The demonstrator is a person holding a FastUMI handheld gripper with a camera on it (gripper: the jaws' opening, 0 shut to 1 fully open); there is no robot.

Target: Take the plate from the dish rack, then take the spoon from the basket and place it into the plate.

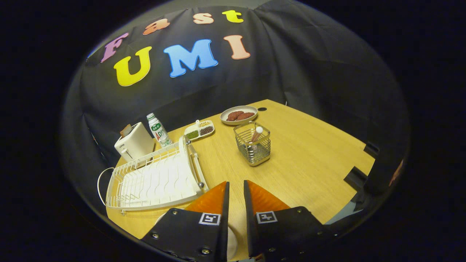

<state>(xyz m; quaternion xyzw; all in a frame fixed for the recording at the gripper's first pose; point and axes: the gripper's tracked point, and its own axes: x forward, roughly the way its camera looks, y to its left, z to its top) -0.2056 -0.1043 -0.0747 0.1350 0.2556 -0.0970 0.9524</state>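
Jaws (236, 189) nearly together, your fingers gripping nothing; a white plate (232, 242) peeks out beneath them on the wooden surface (309, 160). At ten o'clock sits the empty dish rack (154, 180). Beyond, at twelve o'clock, a wire basket (253, 144) holds the upright spoon (256, 134).

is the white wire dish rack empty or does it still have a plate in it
Empty. The white wire dish rack shows bare slots; a pale plate edge lies below the gripper, whose fingers stand slightly apart.
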